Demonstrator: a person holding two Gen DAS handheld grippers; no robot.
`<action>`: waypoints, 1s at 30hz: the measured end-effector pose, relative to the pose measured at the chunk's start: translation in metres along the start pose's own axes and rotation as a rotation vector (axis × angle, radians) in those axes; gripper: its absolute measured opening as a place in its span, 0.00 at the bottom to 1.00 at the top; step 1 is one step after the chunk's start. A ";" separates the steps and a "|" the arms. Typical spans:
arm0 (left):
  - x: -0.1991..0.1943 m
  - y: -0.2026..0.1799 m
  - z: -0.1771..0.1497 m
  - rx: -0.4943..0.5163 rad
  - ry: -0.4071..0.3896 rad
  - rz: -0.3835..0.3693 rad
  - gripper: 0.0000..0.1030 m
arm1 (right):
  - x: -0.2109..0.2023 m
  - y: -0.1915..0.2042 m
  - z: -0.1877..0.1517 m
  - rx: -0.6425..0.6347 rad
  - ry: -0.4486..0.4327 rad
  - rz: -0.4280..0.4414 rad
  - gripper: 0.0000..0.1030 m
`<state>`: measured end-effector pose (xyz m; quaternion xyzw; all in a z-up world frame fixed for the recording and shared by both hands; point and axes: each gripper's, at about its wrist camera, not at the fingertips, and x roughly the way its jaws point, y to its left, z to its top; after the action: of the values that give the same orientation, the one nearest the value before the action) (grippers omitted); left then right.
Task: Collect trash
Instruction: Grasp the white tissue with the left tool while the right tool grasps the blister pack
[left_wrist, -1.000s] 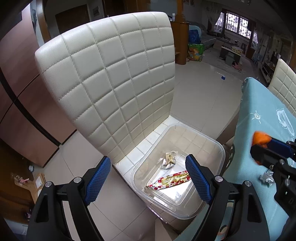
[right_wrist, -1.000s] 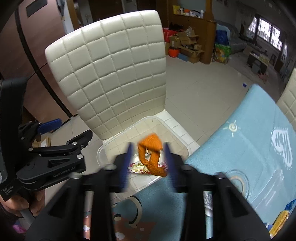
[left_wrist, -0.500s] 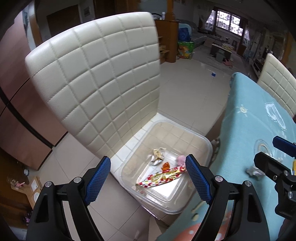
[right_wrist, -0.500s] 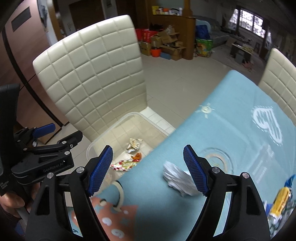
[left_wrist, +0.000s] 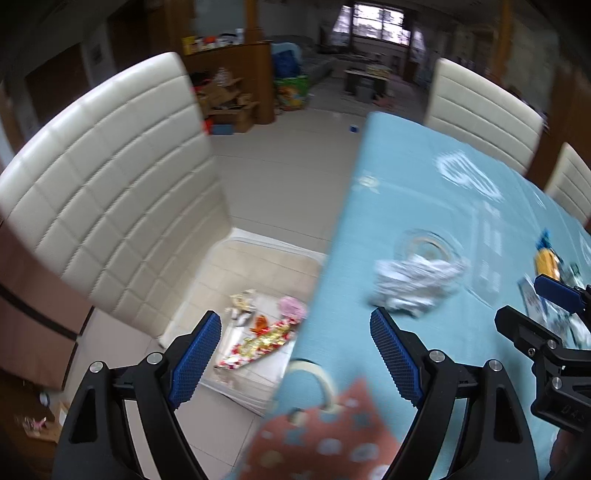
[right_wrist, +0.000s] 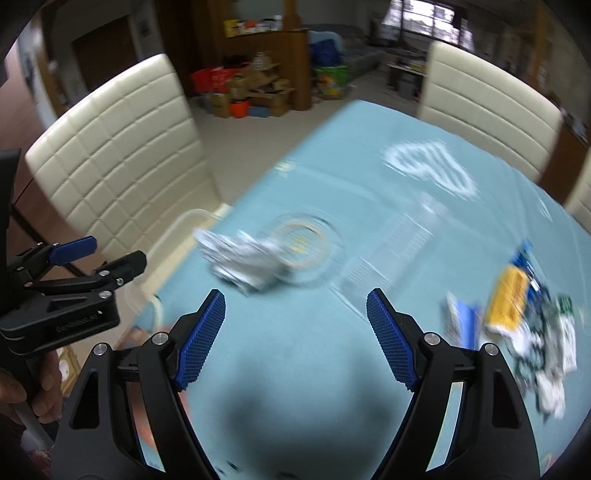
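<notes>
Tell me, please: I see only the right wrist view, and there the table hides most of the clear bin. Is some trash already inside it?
Observer: Yes. The left wrist view shows a long red-and-gold wrapper lying in the clear bin.
Operator: Is anything else in there?
Observer: A pink piece and a small orange piece lie just beside that wrapper.
</notes>
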<state>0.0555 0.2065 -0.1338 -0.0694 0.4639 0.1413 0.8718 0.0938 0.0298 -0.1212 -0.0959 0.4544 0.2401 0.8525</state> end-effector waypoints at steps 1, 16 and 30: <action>0.000 -0.009 -0.001 0.015 0.005 -0.018 0.79 | -0.004 -0.012 -0.007 0.025 0.002 -0.021 0.77; 0.025 -0.085 0.004 0.153 0.051 -0.067 0.79 | -0.038 -0.152 -0.081 0.369 0.008 -0.243 0.97; 0.066 -0.101 0.011 0.199 0.105 -0.038 0.79 | -0.007 -0.195 -0.095 0.454 0.085 -0.291 0.97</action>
<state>0.1304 0.1251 -0.1829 0.0016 0.5192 0.0740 0.8514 0.1180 -0.1777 -0.1803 0.0235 0.5132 0.0027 0.8579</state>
